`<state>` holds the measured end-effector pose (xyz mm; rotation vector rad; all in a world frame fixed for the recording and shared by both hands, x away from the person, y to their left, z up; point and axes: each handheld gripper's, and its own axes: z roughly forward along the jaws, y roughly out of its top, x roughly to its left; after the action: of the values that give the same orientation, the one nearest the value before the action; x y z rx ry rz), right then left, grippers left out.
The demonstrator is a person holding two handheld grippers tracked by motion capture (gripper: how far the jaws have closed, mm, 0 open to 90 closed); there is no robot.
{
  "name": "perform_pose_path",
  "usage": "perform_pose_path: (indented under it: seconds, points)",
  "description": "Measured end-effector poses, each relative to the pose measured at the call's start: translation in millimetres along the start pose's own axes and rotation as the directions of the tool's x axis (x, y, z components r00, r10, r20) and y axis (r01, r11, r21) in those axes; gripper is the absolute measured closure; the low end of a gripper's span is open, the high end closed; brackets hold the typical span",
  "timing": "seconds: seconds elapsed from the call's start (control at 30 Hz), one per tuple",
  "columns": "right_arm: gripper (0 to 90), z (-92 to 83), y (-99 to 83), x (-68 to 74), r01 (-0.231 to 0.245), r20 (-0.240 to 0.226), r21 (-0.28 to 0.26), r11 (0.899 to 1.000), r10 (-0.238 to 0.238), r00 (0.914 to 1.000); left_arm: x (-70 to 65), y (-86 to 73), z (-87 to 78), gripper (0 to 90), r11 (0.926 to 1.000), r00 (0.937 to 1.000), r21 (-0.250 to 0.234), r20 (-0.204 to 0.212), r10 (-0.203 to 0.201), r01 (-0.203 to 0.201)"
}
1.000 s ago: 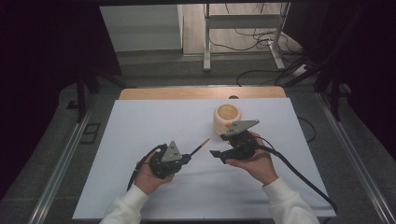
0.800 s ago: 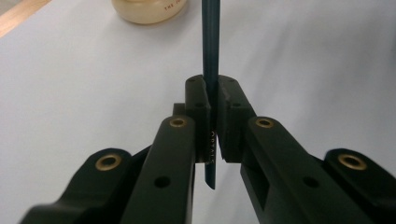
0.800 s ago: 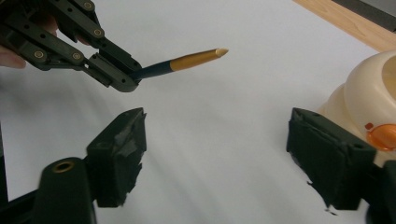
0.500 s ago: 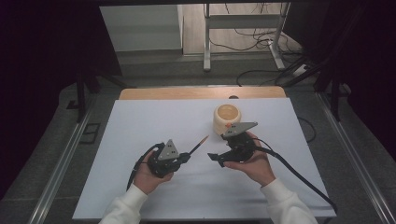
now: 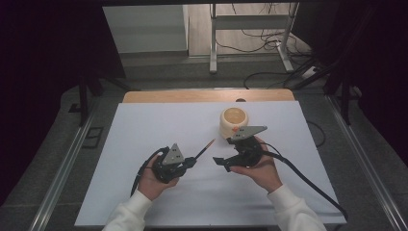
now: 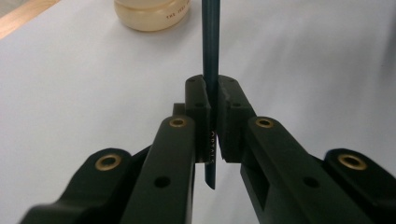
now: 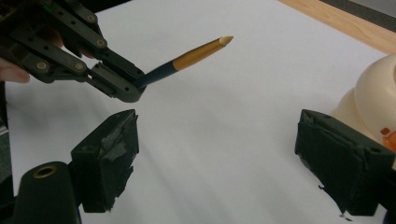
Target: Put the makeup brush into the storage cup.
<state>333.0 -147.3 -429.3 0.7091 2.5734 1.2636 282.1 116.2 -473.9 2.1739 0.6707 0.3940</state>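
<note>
My left gripper (image 5: 191, 160) is shut on a dark blue pencil (image 5: 204, 148) with a gold tip, which sticks out up and to the right over the white mat. In the left gripper view the pencil (image 6: 210, 56) runs straight up from between the closed pads. The right gripper view shows the pencil (image 7: 187, 59) and the left gripper (image 7: 122, 87) at upper left. My right gripper (image 5: 220, 162) is open, holding nothing, just right of the pencil tip; its taped pads (image 7: 108, 154) stand wide apart. A cream round pot (image 5: 235, 121) sits behind the right gripper.
The white mat (image 5: 144, 130) covers the table, with a wooden edge (image 5: 207, 95) at the back. Black cables (image 5: 308, 180) trail from the right gripper towards the lower right. Metal rails (image 5: 67, 168) run along both sides of the table.
The right gripper has drifted slightly left and towards the pencil tip. The left gripper has kept its hold on the pencil and barely moved.
</note>
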Motion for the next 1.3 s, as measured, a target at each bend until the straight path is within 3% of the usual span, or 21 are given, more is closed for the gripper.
perform_pose_path:
  seconds: [0.23, 0.77, 1.3]
  points:
    - [14.8, 0.4, 0.3, 1.9, -0.019, -0.02, -0.036, 0.999, 0.018, 0.9996, -0.2, 0.1, -0.5, 84.4, 0.9998, 0.9999, -0.015, 0.007, -0.015, 0.015]
    - [16.4, 7.0, -1.8, 5.0, -0.03, -0.032, -0.057, 0.998, 0.028, 0.9991, -1.5, -0.7, 1.5, 84.4, 0.9994, 0.9997, -0.025, 0.012, -0.023, 0.023]
    - [26.4, 8.6, -1.5, 8.5, -0.059, -0.068, -0.131, 0.99, 0.051, 0.9964, -8.3, 0.4, 6.4, 84.3, 0.9995, 0.9997, -0.03, 0.022, -0.012, 0.012]
